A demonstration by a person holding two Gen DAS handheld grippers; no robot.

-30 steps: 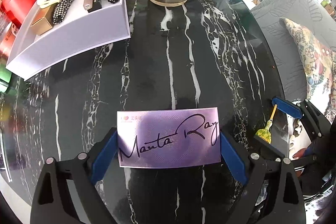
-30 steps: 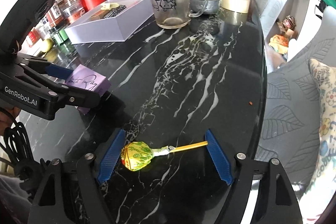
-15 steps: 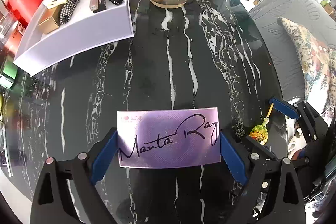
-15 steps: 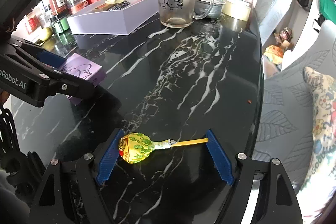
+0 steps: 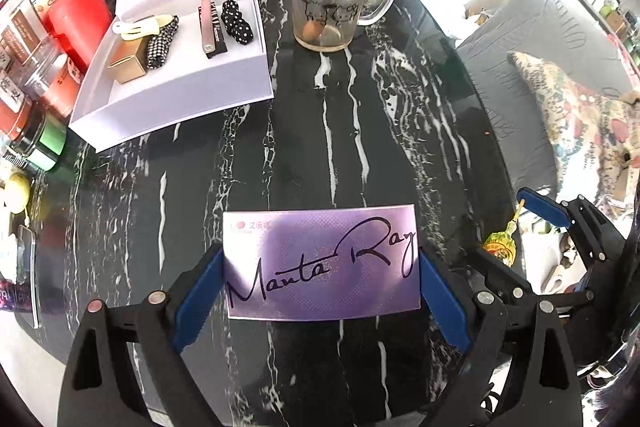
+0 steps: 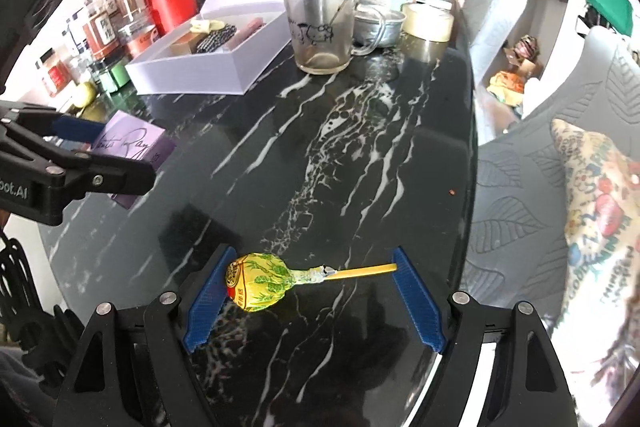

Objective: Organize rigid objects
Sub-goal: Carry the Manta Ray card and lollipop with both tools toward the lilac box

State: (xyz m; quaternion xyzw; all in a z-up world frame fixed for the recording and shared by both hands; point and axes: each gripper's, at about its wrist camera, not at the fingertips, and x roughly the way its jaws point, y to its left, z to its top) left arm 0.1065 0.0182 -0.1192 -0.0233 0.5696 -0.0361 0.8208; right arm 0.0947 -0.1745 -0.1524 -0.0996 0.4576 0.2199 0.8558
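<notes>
Both risen off the table; left gripper (image 5: 320, 279) clamps purple box (image 5: 320, 263) endwise; right gripper (image 6: 314, 291) pinches lollipop (image 6: 260, 281) lengthwise.

Two black hand-held grippers: the left hand-held gripper (image 5: 320, 291) and right hand-held gripper (image 6: 314, 297) share blue ribbed finger pads (image 6: 206, 301), silver round screw heads and triangular cut-outs; white "bot.AI" lettering and coiled black cable mark the left one.
</notes>
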